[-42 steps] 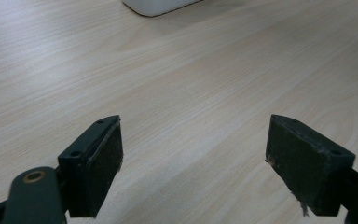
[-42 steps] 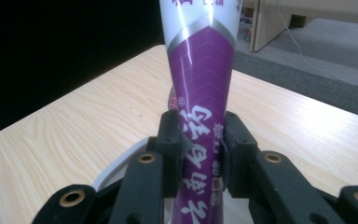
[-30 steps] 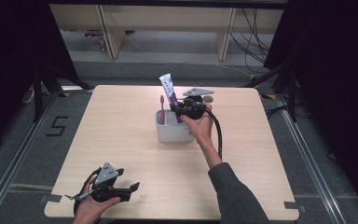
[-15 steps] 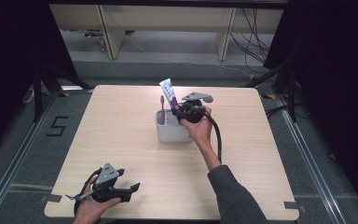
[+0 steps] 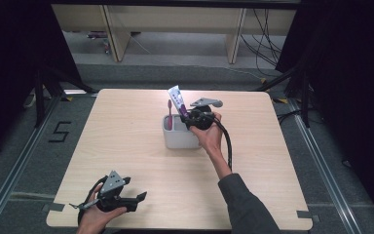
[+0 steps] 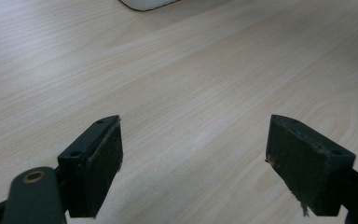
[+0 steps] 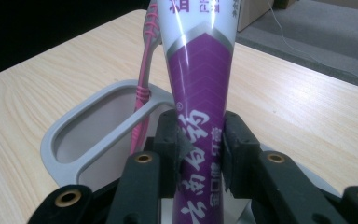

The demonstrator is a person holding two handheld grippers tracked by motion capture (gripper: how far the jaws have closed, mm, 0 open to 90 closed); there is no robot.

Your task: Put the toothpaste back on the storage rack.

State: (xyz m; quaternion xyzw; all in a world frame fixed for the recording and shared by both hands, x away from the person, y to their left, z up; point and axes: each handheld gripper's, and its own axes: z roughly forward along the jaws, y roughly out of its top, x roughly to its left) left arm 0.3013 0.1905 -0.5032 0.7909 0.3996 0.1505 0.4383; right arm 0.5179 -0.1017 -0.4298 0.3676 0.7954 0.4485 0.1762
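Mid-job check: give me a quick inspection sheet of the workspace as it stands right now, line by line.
Surface: light wooden table, bare apart from the holder.
Job's things: grey two-compartment holder near the table's middle; pink toothbrush stands in one compartment; purple and white toothpaste tube upright over the holder.
Clutter: nothing seen.
Grippers: right gripper shut on the tube's lower part; left gripper open, holding nothing, low over the table near its front left edge.
Cables: black cable trails from the right gripper along the forearm; loose cables on the floor beyond the table.
Surroundings: wooden shelving behind, black curtains at the sides, a "5" mark on the floor at left.
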